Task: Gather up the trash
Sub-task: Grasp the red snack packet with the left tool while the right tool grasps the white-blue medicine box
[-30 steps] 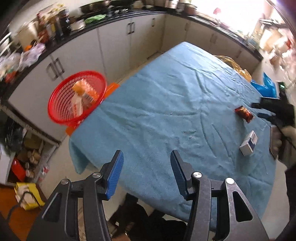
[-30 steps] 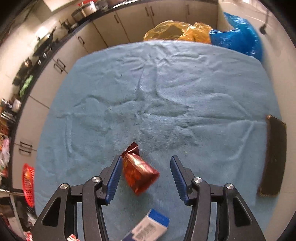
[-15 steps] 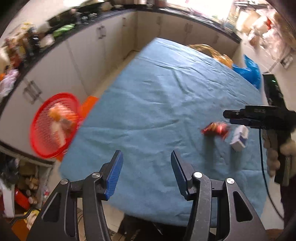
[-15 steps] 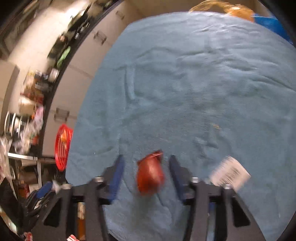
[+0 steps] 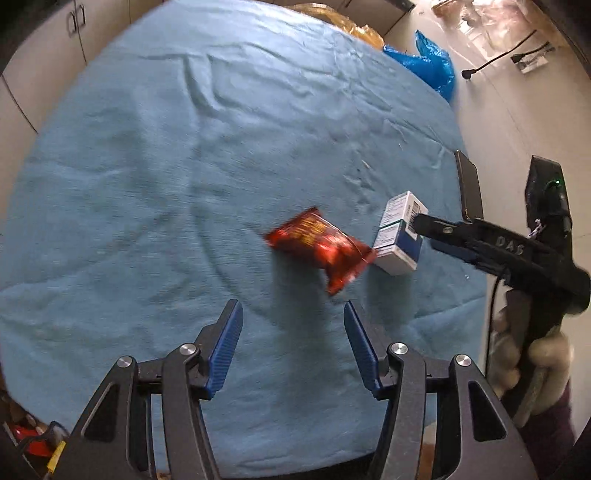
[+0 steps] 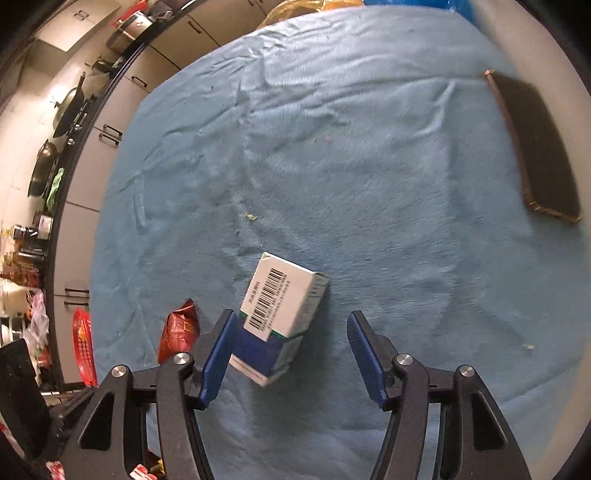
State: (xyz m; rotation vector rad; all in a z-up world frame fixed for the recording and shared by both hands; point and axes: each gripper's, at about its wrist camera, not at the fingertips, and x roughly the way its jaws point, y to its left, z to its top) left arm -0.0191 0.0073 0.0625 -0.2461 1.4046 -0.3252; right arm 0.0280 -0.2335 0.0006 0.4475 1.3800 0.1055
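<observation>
A red snack wrapper [image 5: 320,247] lies on the blue tablecloth [image 5: 155,177], touching a small white and blue carton [image 5: 399,233] to its right. My left gripper [image 5: 292,343] is open and empty, just short of the wrapper. My right gripper [image 6: 289,350] is open, with the carton [image 6: 281,316] lying between its fingers, close to the left finger. The wrapper [image 6: 178,331] shows left of that finger. The right gripper also shows in the left wrist view [image 5: 424,225], over the carton. A red basket [image 6: 83,347] stands off the table's left edge.
A dark flat phone [image 6: 535,147] lies near the table's right edge. Yellow [image 5: 340,22] and blue [image 5: 428,62] plastic bags sit beyond the far edge. Kitchen cabinets and a counter with pans [image 6: 62,122] run along the left.
My left gripper swung right from the red basket toward the wrapper and carton. My right gripper shifted from the wrapper onto the carton, which now lies between its open fingers.
</observation>
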